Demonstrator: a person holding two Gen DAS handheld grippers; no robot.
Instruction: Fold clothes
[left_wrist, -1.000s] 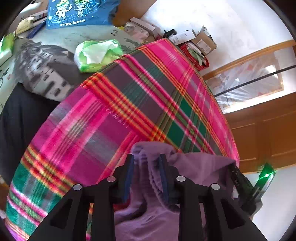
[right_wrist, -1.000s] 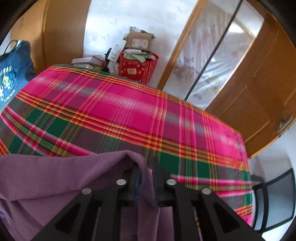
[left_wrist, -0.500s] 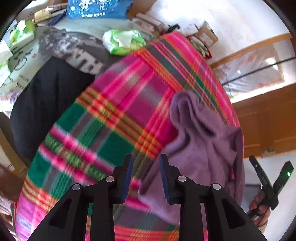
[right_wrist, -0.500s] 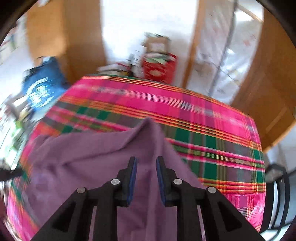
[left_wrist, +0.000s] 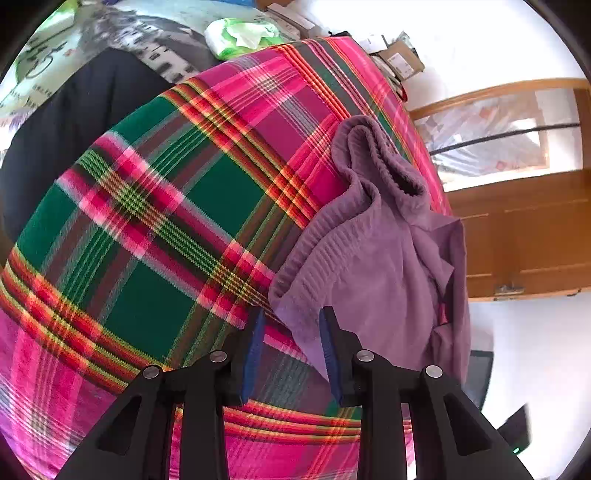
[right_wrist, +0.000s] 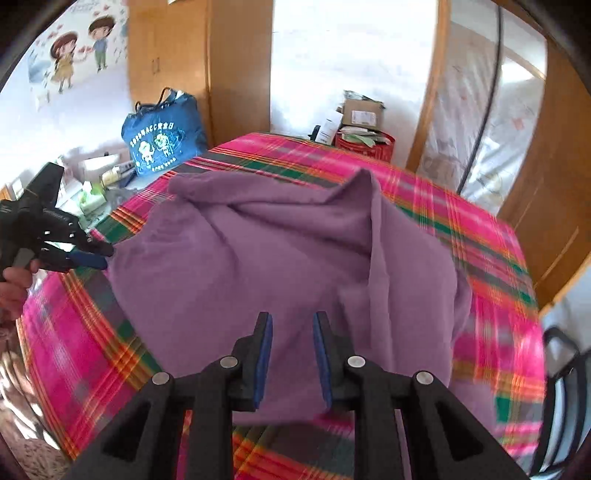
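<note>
A purple knit garment (right_wrist: 280, 254) lies crumpled on a pink, green and red plaid cloth (right_wrist: 480, 236). In the left wrist view the garment (left_wrist: 373, 266) has its ribbed hem toward me. My left gripper (left_wrist: 291, 325) is open, its jaws on either side of the garment's near corner. It also shows in the right wrist view (right_wrist: 94, 254), at the garment's left edge. My right gripper (right_wrist: 291, 332) is open and empty, just above the garment's near part.
A blue printed bag (right_wrist: 162, 136) and small clutter sit at the far left of the cloth. A red box with cartons (right_wrist: 364, 142) stands at the far end. A green-white packet (left_wrist: 240, 35) lies beyond the cloth. Wooden doors stand to the right.
Both grippers have let go of the purple garment and drawn back. The garment has dropped and now lies spread on the plaid cloth.
</note>
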